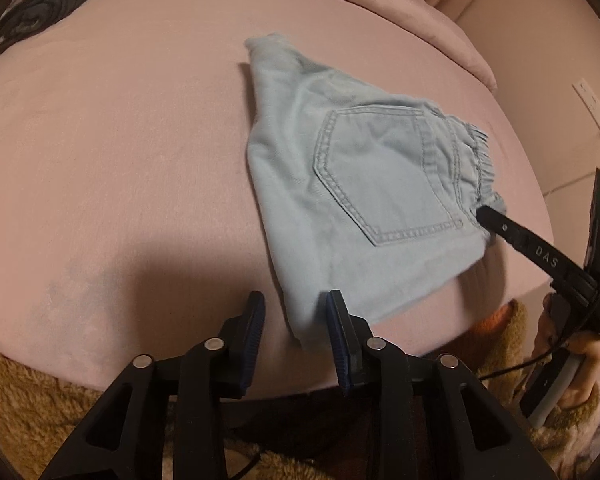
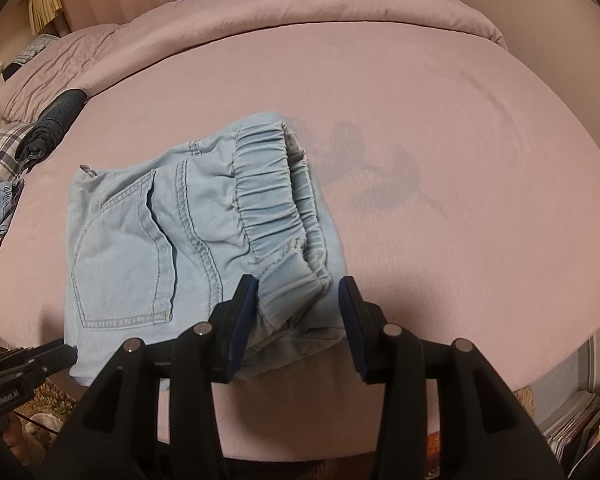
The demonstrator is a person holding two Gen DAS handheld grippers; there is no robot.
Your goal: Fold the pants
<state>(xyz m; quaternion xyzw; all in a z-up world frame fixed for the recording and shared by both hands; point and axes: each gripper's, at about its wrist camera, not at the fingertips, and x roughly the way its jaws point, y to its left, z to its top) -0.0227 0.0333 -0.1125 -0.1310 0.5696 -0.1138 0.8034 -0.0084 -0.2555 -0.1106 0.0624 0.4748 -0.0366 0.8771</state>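
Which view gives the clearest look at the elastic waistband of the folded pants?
The right wrist view: the elastic waistband lies close and centred, its gathers sharp, one end between the right hand-held gripper's open jaws. The left wrist view shows the waistband only edge-on at the pants' far side.

Light-blue denim pants (image 1: 364, 184) lie folded on the pink bed (image 1: 140, 140).

bare bedsheet (image 2: 460, 160) right, clothes pile (image 2: 40, 136) left
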